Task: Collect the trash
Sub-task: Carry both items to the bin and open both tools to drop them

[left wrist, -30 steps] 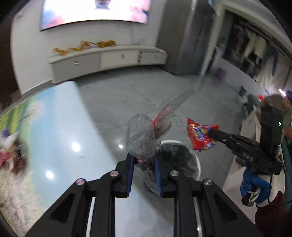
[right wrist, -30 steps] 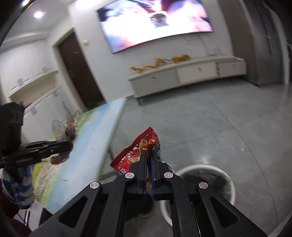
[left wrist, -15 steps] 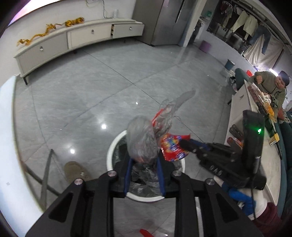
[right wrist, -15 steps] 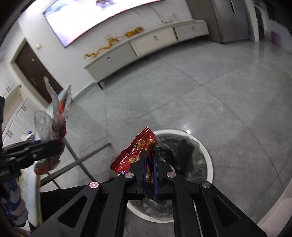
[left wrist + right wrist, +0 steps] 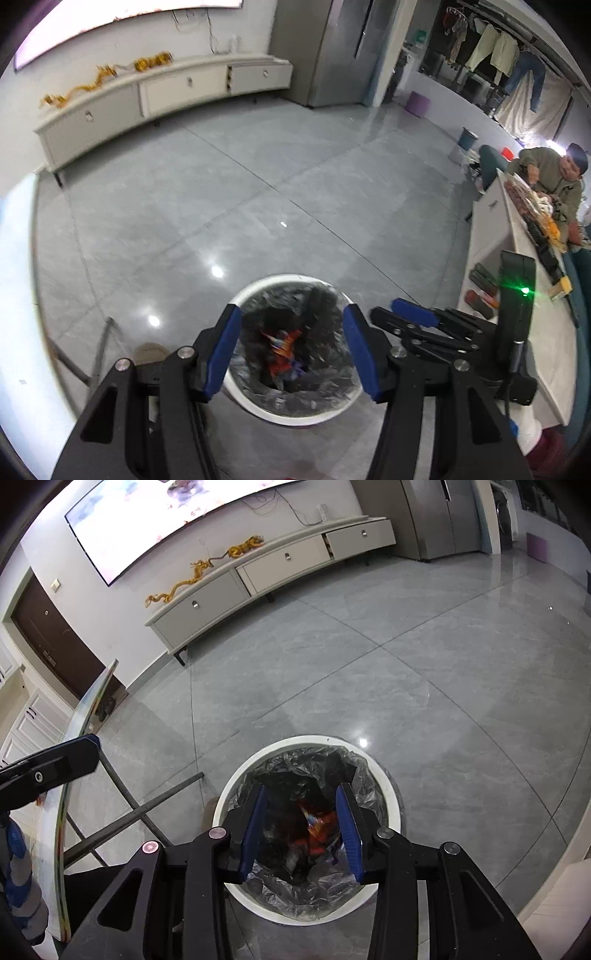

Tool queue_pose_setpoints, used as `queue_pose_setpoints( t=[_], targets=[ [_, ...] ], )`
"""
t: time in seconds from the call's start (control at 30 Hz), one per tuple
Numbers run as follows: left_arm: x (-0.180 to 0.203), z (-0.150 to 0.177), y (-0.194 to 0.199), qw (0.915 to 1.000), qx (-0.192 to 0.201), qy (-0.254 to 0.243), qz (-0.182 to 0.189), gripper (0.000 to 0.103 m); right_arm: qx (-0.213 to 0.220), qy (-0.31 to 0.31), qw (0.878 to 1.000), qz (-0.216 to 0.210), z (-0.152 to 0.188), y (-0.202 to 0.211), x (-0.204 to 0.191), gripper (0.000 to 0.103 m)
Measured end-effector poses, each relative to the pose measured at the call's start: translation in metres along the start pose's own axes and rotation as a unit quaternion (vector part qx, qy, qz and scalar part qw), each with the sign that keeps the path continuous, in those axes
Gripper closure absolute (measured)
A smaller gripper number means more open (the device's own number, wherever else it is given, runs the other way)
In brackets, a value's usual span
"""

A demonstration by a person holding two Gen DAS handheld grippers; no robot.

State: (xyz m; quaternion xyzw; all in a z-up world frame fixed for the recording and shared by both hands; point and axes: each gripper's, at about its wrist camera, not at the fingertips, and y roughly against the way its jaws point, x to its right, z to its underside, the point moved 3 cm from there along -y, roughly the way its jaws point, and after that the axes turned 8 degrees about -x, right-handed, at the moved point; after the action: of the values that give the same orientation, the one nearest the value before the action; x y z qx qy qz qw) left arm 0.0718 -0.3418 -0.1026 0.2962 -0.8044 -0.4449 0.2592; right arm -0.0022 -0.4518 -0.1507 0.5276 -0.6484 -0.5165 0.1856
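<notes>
A white round trash bin [image 5: 291,415] with a black liner stands on the grey floor; it also shows in the right wrist view [image 5: 393,808]. A red snack wrapper [image 5: 282,343] and crumpled plastic lie inside it, seen too in the right wrist view [image 5: 317,827]. My left gripper [image 5: 291,328] is open and empty above the bin. My right gripper [image 5: 301,805] is open and empty above the bin. The right gripper's body [image 5: 443,328] shows at the right of the left wrist view, and a left finger [image 5: 55,764] at the left of the right wrist view.
A glass-topped table [image 5: 74,738] with metal legs stands to the left of the bin. A white counter [image 5: 517,314] with items on it is to the right, with a seated person [image 5: 550,177] behind it. A long low cabinet [image 5: 266,568] lines the far wall.
Both grippers opened over the bin. The crumpled plastic and the red snack wrapper dropped from them into the bin.
</notes>
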Motion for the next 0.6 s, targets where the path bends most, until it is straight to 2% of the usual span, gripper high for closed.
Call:
queue_pose_setpoints(
  t=[0.27,0.37,0.6],
  targets=[
    [-0.013,0.01,0.052,0.9945,0.065,0.018,-0.081,0.045,0.029,0.031,0.999,-0.004,-0.003,0.027,-0.025,0.059],
    [-0.021,0.016,0.069,0.9906,0.084,0.031,-0.103,0.038,0.039,0.045,0.998,-0.01,-0.003,0.036,-0.038,0.057],
    [-0.041,0.03,0.106,0.9806,0.12,0.053,-0.146,0.037,0.064,0.078,0.995,-0.025,-0.006,0.059,-0.07,0.053]
  ],
)
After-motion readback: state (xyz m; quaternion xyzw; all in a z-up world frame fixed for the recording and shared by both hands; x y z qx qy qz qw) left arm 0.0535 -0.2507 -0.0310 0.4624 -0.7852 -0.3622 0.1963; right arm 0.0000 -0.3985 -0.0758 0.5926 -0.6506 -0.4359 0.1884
